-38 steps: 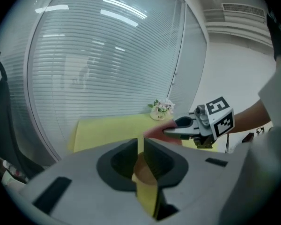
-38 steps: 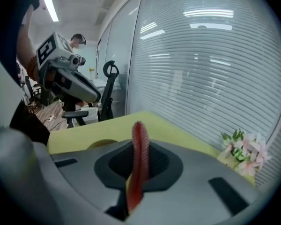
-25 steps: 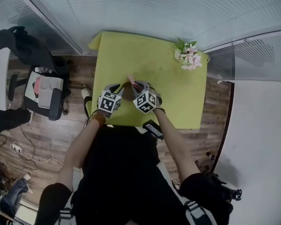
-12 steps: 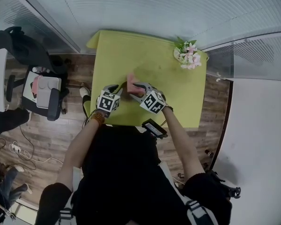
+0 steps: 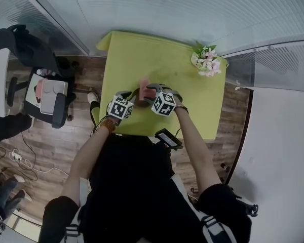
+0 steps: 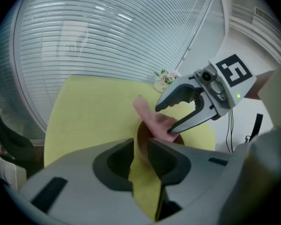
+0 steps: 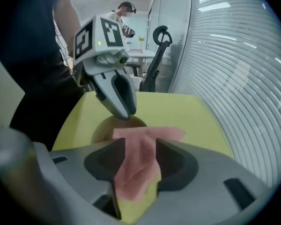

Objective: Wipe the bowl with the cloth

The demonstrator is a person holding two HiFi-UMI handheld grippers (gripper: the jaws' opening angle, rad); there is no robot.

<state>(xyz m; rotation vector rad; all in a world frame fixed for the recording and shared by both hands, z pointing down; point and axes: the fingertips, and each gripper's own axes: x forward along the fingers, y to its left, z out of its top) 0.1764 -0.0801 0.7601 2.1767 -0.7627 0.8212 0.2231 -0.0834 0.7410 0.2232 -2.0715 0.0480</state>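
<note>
The left gripper (image 6: 140,146) pinches the bowl (image 7: 107,128) rim in narrow jaws while the right gripper (image 7: 141,149), its jaws just opened wide, straddles the cloth (image 6: 152,121); wiping seems paused, so regripping likely follows.

I see one square table (image 5: 142,54) with a plain yellow-green top, set against the ribbed wall. A small bunch of pink and white flowers (image 5: 206,62) sits at its far right corner. A brown bowl (image 7: 103,128) stands near the front edge, left of centre. A pink cloth (image 7: 140,158) lies across the bowl's rim, and one end trails onto the table top. The flowers stand well apart from the bowl.
</note>
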